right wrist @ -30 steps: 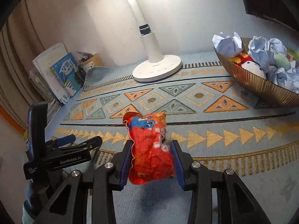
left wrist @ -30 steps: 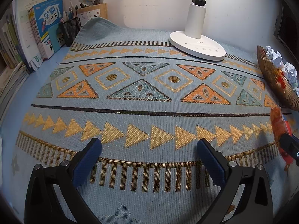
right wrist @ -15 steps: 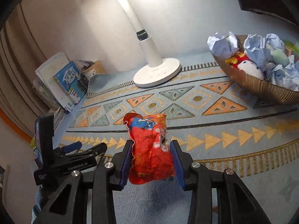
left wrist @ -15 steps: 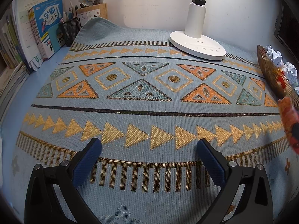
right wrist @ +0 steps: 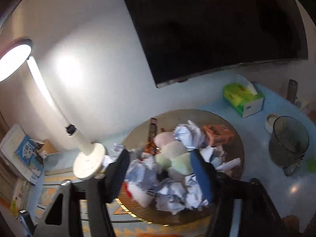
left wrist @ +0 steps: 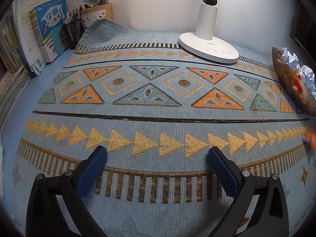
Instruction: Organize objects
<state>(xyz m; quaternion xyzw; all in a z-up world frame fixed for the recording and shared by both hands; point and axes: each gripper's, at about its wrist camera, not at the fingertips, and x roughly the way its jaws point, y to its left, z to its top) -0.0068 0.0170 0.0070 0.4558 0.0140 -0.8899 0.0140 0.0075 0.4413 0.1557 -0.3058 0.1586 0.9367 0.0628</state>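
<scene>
The left gripper (left wrist: 157, 154) hangs over the patterned mat (left wrist: 150, 118), claws apart and empty. The right gripper (right wrist: 158, 167) is opening above the golden bowl (right wrist: 240, 148); the red snack bag (left wrist: 310, 138) blurs at three o'clock.

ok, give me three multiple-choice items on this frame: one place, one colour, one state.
1. Where does the lamp base stand?
A. on the patterned mat
B. on a shelf
C. on the floor

2. What colour is the tissue box?
A. red
B. green
C. black

3. The left claw is:
A. shut on something
B. shut, empty
C. open, empty

Answers:
1 A: the white base rests on the mat's far edge.
2 B: its top and sides show bright green.
3 C: its blue fingers stand apart with only mat showing between them.
</scene>
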